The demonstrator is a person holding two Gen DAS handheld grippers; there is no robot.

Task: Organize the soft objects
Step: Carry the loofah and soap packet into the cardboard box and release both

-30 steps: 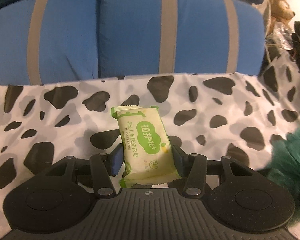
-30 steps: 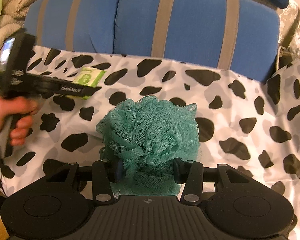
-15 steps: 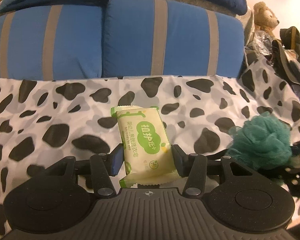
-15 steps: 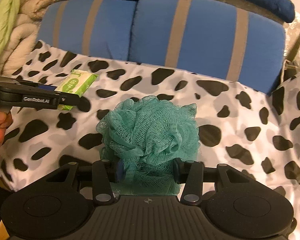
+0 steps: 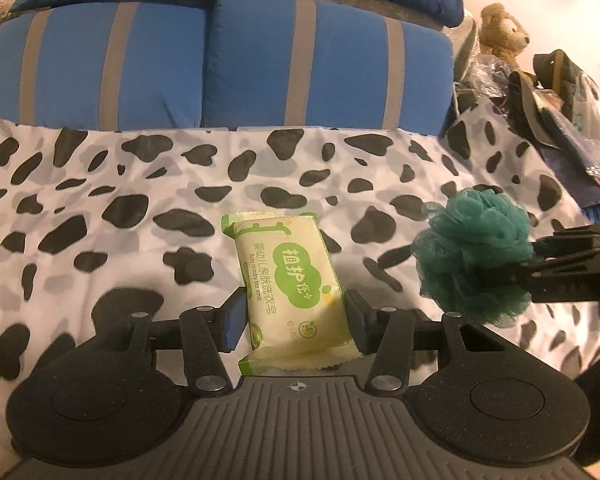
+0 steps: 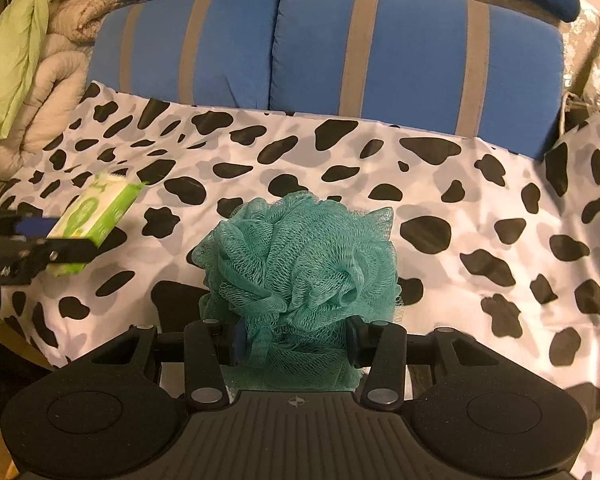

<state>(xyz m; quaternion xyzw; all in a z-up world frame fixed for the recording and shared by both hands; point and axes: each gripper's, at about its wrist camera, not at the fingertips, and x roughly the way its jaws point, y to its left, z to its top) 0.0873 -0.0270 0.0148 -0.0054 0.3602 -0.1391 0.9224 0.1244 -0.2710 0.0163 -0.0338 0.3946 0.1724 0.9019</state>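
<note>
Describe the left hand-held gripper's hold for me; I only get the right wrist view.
Observer: The left hand-held gripper clamps the soap pack by its near half, printed face up.
Operator: Report what lies past the blue cushions on the right.
Observer: A brown teddy bear sits there.
Operator: List anything below it.
Observer: A dark bag among crinkled plastic, at the edge of the cow-print sheet.
</note>
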